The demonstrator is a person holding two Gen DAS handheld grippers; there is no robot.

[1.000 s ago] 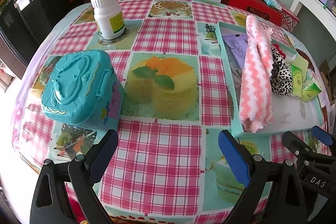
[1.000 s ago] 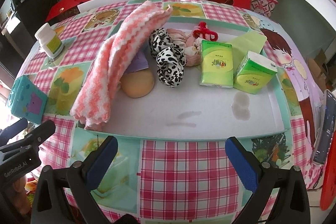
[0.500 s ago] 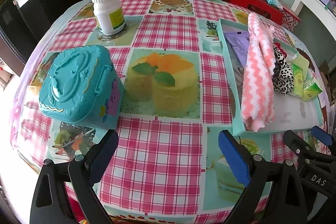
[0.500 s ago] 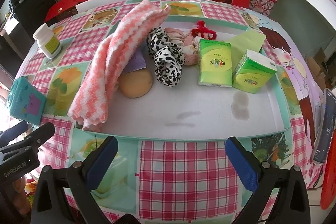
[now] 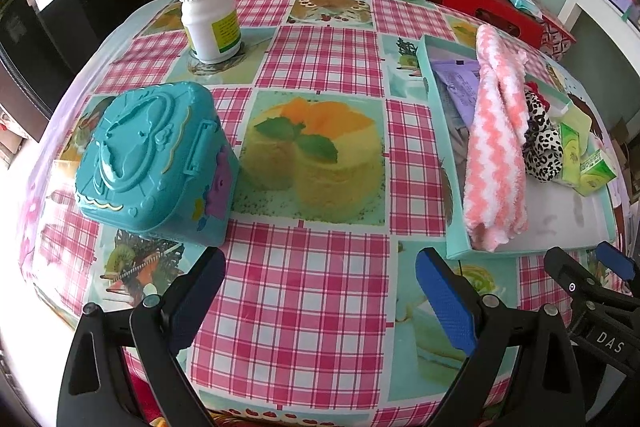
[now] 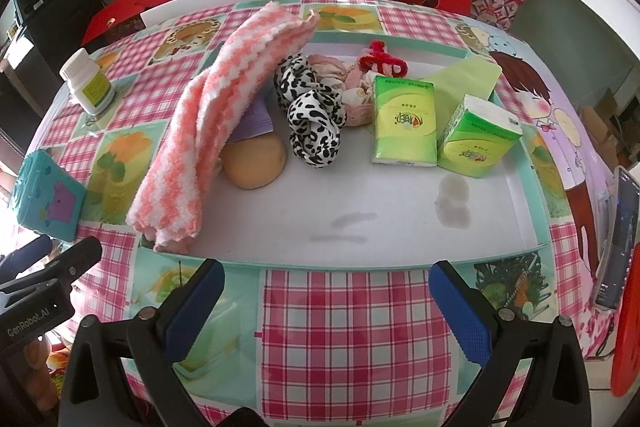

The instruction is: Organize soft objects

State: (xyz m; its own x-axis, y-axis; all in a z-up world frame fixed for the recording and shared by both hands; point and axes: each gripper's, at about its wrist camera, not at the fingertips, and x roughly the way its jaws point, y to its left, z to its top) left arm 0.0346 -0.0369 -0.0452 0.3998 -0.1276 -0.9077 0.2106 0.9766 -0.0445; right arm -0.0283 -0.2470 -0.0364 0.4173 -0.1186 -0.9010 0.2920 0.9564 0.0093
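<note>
Hovering low over the checked tablecloth (image 6: 352,311), right gripper (image 6: 324,291) and left gripper (image 5: 320,279) both spread wide, holding nothing. Straight ahead of the right gripper, lying in the shallow tray (image 6: 400,255): pink-and-white towel (image 6: 208,131) draped over the left rim, leopard scrunchie (image 6: 312,119), tan sponge (image 6: 254,163), two tissue packs (image 6: 404,119). Fitting either sorting barely under way or just finished, so no next move settled.

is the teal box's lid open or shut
Shut: the teal box has its embossed lid sitting flush on the body, with no gap showing.
</note>
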